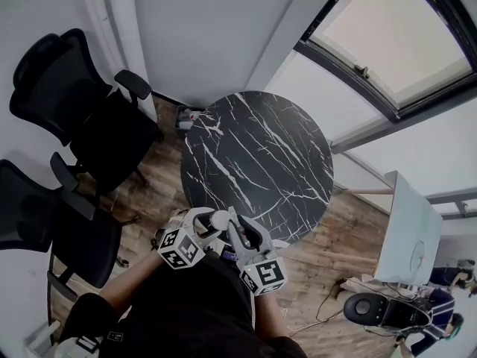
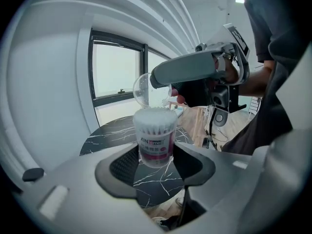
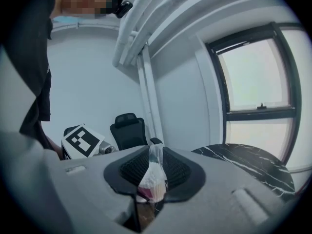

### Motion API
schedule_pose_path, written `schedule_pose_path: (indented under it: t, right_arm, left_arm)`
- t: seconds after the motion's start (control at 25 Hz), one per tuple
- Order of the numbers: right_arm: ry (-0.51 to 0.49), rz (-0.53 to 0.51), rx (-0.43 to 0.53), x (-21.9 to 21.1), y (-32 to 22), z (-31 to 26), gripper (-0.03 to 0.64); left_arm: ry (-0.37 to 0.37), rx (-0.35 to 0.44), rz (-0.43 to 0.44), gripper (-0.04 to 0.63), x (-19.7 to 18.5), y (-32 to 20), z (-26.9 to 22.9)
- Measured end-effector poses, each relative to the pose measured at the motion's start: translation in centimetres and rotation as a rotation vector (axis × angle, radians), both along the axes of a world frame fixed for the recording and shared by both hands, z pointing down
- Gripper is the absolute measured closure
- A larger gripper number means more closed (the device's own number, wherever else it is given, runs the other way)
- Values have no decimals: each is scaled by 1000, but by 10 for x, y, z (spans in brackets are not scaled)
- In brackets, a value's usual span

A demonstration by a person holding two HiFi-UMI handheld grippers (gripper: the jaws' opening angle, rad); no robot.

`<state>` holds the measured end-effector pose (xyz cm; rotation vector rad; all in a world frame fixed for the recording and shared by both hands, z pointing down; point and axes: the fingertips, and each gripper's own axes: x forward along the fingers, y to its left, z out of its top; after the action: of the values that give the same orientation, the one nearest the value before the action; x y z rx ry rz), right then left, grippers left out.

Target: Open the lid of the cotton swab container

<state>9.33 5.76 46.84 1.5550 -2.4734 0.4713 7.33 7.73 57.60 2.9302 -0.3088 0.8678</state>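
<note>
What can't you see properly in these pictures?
- Head view: the clear plastic tub of white cotton swabs is nearly hidden by the left gripper and right gripper.
- Right gripper view: its pads cover most of the tub.
- Left gripper view: small label print is too tiny; whether the clear round lid is joined to the tub is unclear.

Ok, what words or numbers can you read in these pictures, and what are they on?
"XIN", then boxed letters that look like "mei": on the label of the cotton swab container, in the left gripper view.
Smaller print under that brand name: too small to read.
Left marker cube and right marker cube: only black and white squares, no words or numbers.
Nothing else in the pictures carries text that can be read.
</note>
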Motion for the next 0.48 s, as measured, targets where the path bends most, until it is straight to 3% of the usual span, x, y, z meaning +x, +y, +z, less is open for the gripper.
schedule_pose_path:
  t: [0.48]
  right_arm:
    - [-223, 57, -52, 25, 2, -2, 538]
  left_arm:
    - [60, 8, 63, 367, 6, 5, -4]
